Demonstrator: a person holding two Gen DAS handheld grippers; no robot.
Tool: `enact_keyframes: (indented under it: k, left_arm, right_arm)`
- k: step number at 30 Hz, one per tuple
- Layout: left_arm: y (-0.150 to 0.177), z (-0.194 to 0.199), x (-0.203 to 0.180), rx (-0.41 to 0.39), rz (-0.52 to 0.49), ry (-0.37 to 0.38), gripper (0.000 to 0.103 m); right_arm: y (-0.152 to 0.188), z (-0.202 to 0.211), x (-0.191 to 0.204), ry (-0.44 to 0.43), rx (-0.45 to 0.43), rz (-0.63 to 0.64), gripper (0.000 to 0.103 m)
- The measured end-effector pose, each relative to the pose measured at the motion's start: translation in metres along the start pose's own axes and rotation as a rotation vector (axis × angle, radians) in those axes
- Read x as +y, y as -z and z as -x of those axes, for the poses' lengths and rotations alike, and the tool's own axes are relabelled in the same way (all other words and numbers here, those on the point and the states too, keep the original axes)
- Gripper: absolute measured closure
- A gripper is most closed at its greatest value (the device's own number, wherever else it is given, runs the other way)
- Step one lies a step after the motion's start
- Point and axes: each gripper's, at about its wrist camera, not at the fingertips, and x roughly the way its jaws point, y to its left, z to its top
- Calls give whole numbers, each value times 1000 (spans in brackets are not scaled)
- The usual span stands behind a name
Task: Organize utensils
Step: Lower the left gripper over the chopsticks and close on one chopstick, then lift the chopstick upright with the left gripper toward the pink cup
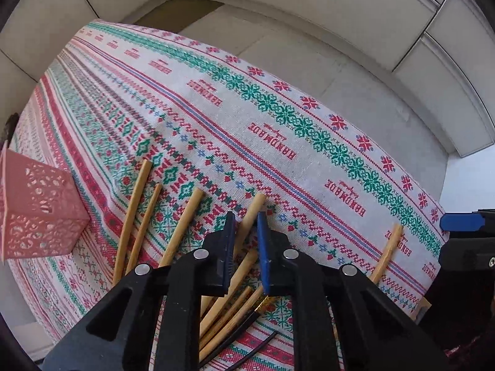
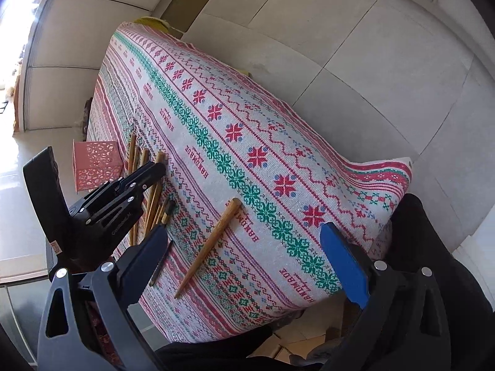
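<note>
A heap of wooden chopsticks [image 1: 182, 225] lies on the patterned tablecloth [image 1: 309, 117], some with dark tips. My left gripper [image 1: 246, 221] points steeply down over the heap, its jaws narrow around one wooden chopstick [image 1: 256, 204], pads against its sides. The right wrist view shows that left gripper [image 2: 156, 168] low over the same heap [image 2: 154, 198]. A single wooden chopstick [image 2: 213, 238] lies apart on the cloth, also visible as the lone stick [image 1: 386, 252]. My right gripper [image 2: 247, 253] hangs wide open above it, holding nothing.
A pink perforated box [image 1: 37, 213] stands on the cloth left of the heap, seen again as the pink box [image 2: 96, 167]. A thin black chopstick [image 2: 161, 262] lies near the table's front edge. Tiled floor and wall surround the table.
</note>
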Motion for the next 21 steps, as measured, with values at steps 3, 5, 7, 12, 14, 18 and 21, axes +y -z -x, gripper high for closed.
enact_keyframes:
  k: [3,5,7,12,14,18,21]
  left_arm:
    - [22,30,-2,-105,28,-57,90]
    - [41,59,2,-191,69,-88,90]
    - [56,88,3,-269,110,-124,90]
    - [80,158,12,-447,216,-162,90]
    - [94,184,20,-522,254,-170,91]
    - [126,215,34,-654,330,-174,93]
    - [142,230,41,-707,360,-189,96]
  right_arm:
    - [11,6,10,74,-50,62,7]
    - [19,9,17,121,-84,101,7]
    - [27,7,22,141,-90,121,7]
    - [44,-15,22,149,-6,55,7]
    - [49,-23,24,124,22,-2,9]
    - [53,-27,36,126,-11,-80,20]
    - [50,-31,46,177,-43,-109,29]
